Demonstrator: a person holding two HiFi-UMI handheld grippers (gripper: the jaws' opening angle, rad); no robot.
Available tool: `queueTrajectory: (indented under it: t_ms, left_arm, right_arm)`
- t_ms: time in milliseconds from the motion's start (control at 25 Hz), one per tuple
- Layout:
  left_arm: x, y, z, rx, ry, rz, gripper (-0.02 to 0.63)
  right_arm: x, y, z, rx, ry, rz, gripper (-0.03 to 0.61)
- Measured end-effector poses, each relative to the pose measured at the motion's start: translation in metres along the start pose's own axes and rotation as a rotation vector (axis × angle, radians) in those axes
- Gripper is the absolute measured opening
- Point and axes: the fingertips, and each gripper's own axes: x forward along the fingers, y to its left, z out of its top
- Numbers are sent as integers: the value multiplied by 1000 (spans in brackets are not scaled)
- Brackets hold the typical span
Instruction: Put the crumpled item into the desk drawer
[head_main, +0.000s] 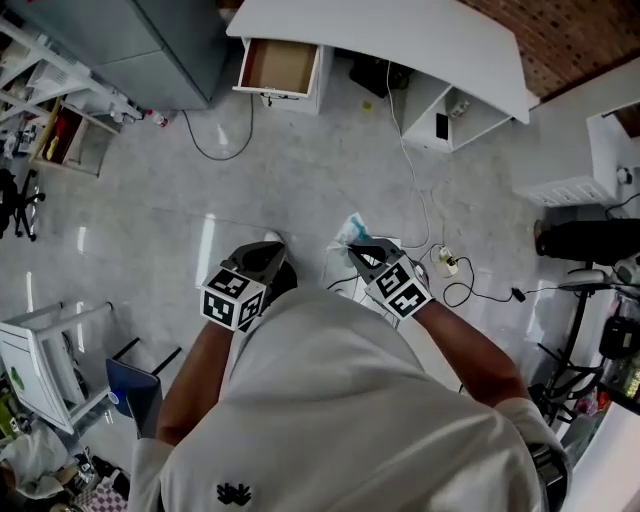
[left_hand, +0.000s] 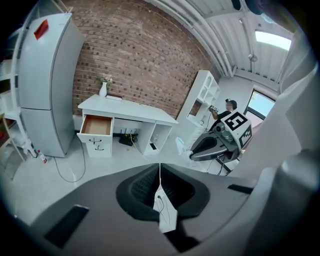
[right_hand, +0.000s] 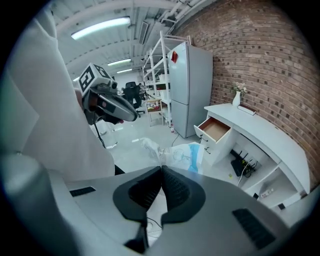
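Jaws of the right gripper (right_hand: 161, 167) pinched the crumpled item (right_hand: 185, 152), the left gripper (left_hand: 160, 167) closed empty; the carry likely next needed reaching the open desk drawer (head_main: 280, 65), well apart.

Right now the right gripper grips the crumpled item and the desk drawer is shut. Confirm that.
Not quite. The desk drawer is not shut: it stands pulled open, its brown inside showing in the head view. The rest holds: the right gripper is shut on the crumpled item.
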Motion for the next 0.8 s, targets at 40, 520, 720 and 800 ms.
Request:
queueTrajectory:
  t_ms: [40,520,720,800]
  left_arm:
    - [-1,17,9,8,2,-16,25]
    - [-35,228,62,-19,-34,-37,25]
    - [-44,270,72,-75,-62,-3,25]
    - [-43,288,78,-88,-66,16,25]
  right_arm:
    - [10,-6,13,-9,9,-16,29]
    - [144,-62,181,-98,59,-60,29]
    - [180,-94,220,-165,82,-46,29]
    - [194,-112,237,-204,85,-46,29]
